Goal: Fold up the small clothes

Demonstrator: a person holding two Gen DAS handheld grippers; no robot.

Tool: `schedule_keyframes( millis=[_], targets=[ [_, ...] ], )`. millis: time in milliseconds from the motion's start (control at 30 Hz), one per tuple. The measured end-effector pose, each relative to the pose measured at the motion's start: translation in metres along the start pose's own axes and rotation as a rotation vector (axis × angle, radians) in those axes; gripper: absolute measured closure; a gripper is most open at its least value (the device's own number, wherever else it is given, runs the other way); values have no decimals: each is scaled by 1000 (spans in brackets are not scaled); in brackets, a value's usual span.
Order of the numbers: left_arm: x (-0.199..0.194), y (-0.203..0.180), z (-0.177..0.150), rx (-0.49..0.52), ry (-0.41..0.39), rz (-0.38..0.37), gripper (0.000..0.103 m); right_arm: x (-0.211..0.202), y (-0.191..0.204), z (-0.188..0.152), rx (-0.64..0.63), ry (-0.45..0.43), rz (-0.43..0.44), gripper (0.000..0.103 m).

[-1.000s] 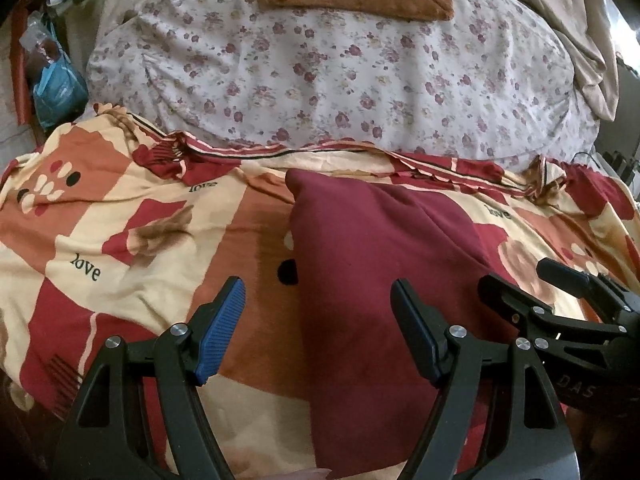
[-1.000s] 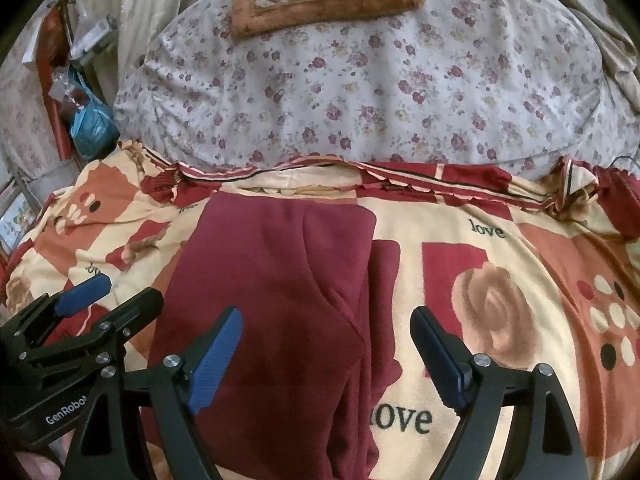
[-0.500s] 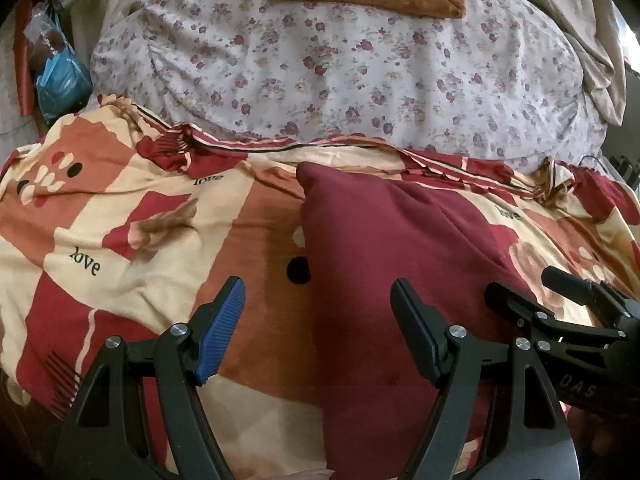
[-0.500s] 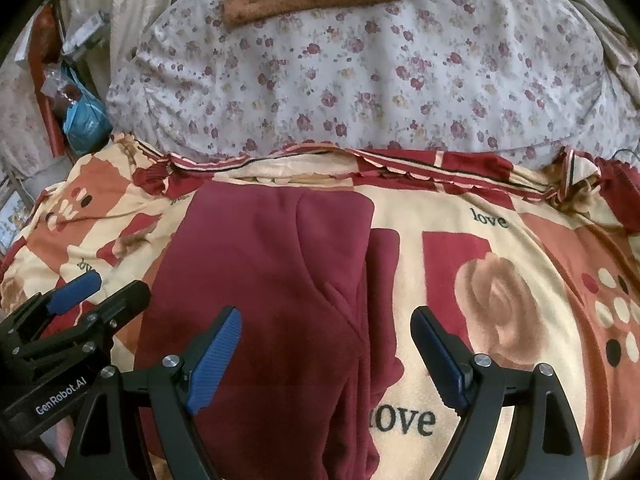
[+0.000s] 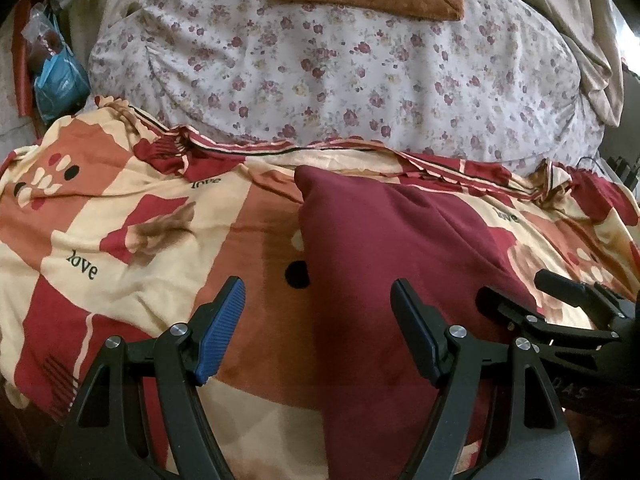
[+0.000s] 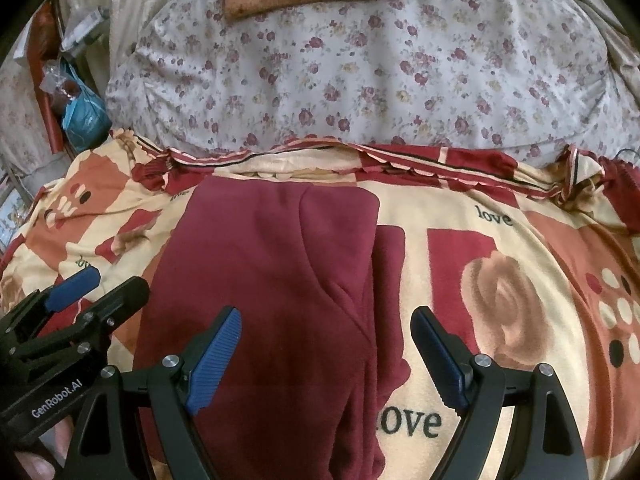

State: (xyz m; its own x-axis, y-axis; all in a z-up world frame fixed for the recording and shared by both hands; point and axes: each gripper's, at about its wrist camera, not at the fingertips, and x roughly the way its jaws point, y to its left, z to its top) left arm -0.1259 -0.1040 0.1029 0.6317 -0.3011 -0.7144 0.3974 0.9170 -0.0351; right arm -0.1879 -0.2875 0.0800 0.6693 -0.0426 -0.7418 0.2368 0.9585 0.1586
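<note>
Little is changing between the earlier pictures and now: both views are creeping slightly, so the maroon garment (image 6: 264, 280) is sitting a touch lower and nearer in each, while the jaws are staying as wide as they were.

That garment, seemingly a small pair of fleece trousers already doubled lengthwise, is lying flat on the patterned blanket (image 5: 120, 248) spread over the bed, its far edge just short of the blanket's frilled hem and the floral pillow (image 5: 340, 72) beyond.

Both tools are hovering over its near portion. The left gripper (image 5: 318, 330) is standing wide open with nothing between its jaws; the garment's left edge is running under the gap. The right gripper (image 6: 326, 354) is likewise wide open and empty, straddling the right-hand edge.

As a judgement, the lengthwise fold looks done and the crosswise one is pending. The next move is calling for each gripper to sink onto the near end, pinch all layers at its own side, then carry that end away toward the far edge, keeping both corners level.

Only the right wrist view is showing the layered right side: an overlapping panel with a curved seam and a narrow strip peeking out beside it. The left wrist view is showing instead the clean, straight left edge, plus the right gripper (image 5: 560, 304) alongside. The right wrist view in turn is catching the left gripper (image 6: 80, 296) and a fingertip (image 6: 36, 466) beneath it.
</note>
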Motion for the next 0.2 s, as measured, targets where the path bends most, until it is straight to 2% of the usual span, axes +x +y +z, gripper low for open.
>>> schedule_keyframes(
  millis=[200],
  targets=[
    [1, 2, 1, -5, 4, 9, 27, 4, 2, 0, -3, 11, 2, 18]
  ],
)
